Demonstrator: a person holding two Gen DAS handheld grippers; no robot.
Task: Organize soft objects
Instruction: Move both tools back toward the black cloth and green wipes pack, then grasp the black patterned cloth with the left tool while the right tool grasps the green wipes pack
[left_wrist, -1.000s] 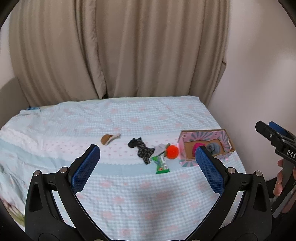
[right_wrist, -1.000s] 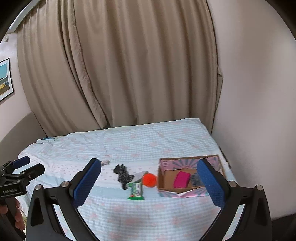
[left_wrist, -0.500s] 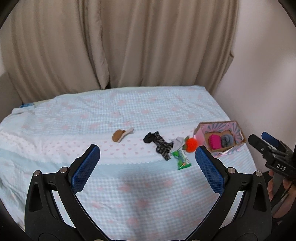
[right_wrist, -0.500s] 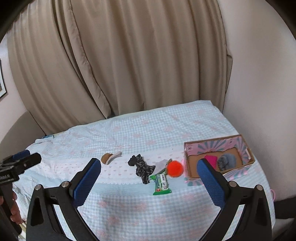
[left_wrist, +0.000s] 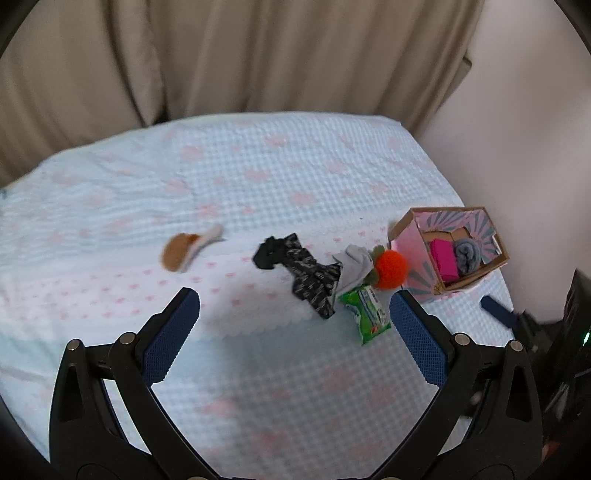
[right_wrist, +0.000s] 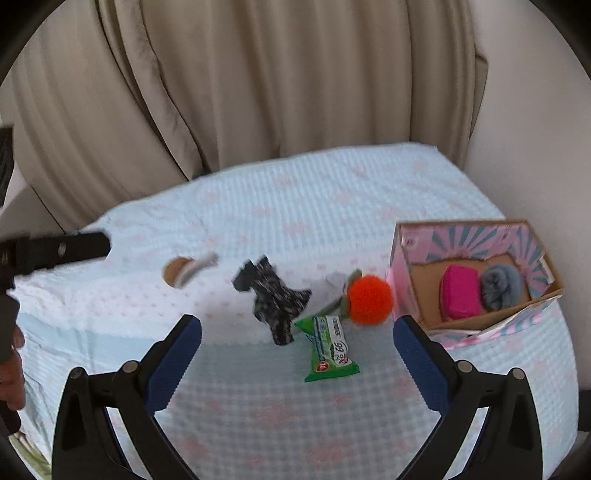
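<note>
Right claw wide and empty; green packet between its tips, orange pompom at one o'clock.

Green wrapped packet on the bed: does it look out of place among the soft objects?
Somewhat. The green packet is a glossy printed wrapper lying among cloth pieces and an orange pompom, so it looks unlike the soft things. The box holds only a pink item and a grey one. Nothing looks spilled or damaged.
</note>
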